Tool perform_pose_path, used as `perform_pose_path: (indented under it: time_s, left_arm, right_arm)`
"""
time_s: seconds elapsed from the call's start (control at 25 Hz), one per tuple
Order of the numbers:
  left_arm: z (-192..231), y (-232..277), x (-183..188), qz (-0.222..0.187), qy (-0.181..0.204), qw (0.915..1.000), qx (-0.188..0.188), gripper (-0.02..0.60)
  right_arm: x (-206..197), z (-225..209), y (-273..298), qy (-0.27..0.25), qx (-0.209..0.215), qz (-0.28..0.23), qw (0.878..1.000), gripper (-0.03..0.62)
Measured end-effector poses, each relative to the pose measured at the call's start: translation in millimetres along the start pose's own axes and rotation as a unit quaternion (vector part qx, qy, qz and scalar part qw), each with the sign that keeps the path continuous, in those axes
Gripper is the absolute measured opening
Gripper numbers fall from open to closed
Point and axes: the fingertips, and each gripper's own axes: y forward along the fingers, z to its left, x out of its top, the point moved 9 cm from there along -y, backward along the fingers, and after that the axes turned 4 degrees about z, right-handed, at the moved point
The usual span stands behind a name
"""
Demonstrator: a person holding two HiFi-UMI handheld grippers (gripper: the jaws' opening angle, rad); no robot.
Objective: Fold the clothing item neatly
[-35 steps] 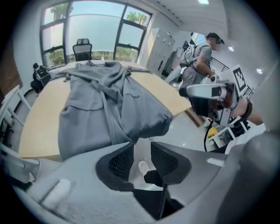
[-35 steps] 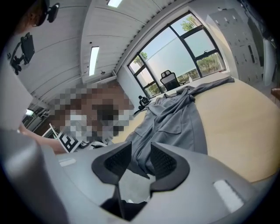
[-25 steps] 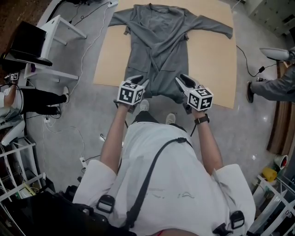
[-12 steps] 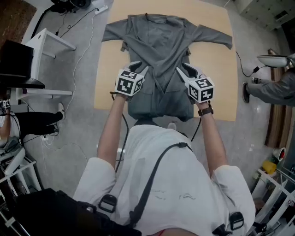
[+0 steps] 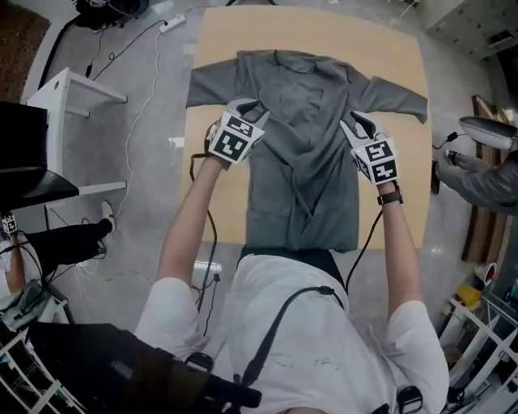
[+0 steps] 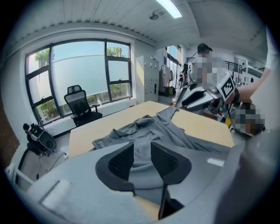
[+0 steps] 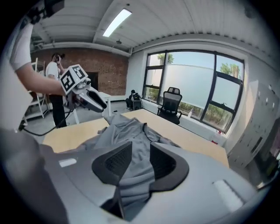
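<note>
A long grey garment (image 5: 303,174) lies spread on the light wooden table (image 5: 396,65), collar at the far side and sleeves out to both sides. My left gripper (image 5: 245,108) is shut on the garment's lifted lower edge at its left side. My right gripper (image 5: 355,124) is shut on the same edge at its right side. Both are held level with the armpits, above the garment. In the left gripper view, grey cloth (image 6: 142,153) runs between the jaws. The right gripper view shows cloth (image 7: 139,164) hanging between its jaws too.
A white side table (image 5: 77,89) stands left of the wooden table, with cables and a power strip (image 5: 171,21) on the floor. A person (image 5: 477,170) stands at the right edge. A black office chair (image 6: 81,105) stands by the windows beyond the table's far end.
Both grippers have moved away from me up the table, from its near edge to the garment's chest. The lower edge has come along with them, doubling the lower part over the upper.
</note>
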Motion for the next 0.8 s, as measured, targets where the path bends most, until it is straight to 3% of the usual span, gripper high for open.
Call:
perform_pose_path:
  time_s: [0.2, 0.52, 0.64, 0.72, 0.8]
  left_arm:
    - [53, 52, 15, 0.025, 0.019, 0.9994, 0.017, 0.129]
    - [120, 142, 32, 0.065, -0.03, 0.9968, 0.036, 0.129]
    - [139, 179, 33, 0.086, -0.006, 0.9954, 0.043, 0.129]
    - [146, 201, 35, 0.102, 0.021, 0.9934, 0.047, 0.129]
    - [150, 222, 34, 0.117, 0.038, 0.9911, 0.051, 0.14]
  right_arm:
    - [14, -58, 58, -0.025, 0.013, 0.022, 0.999, 0.14]
    - [26, -118, 164, -0.036, 0.059, 0.051, 0.996, 0.153]
    - [22, -124, 199, -0.061, 0.077, 0.082, 0.992, 0.156]
    - [14, -131, 221, -0.066, 0.082, 0.102, 0.989, 0.209]
    - [4, -135, 239, -0.064, 0.089, 0.123, 0.986, 0.21]
